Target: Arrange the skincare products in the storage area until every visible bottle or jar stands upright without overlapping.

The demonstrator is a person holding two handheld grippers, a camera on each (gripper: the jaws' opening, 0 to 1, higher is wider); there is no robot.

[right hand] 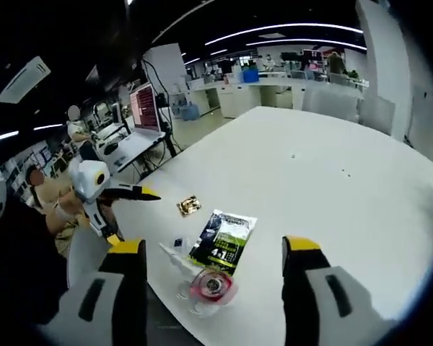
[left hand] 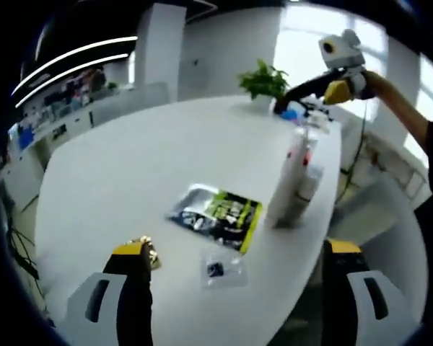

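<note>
White table point(left hand: 130, 173) bears tall bottle point(left hand: 289, 180) (upright) beyond left gripper point(left hand: 238, 263).

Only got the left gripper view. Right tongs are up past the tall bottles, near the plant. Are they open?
Observer: Yes. The right gripper view shows the right tongs wide open, gripping nothing.
Operator: What's below them?
Observer: The bottles from above. The plainest is a clear bottle with a pink top, near the table edge.
Operator: The gold packet sits right by my jaw. Touching anything?
Observer: No. The gold packet lies flat, apart from the pouch and from the left tongs.
</note>
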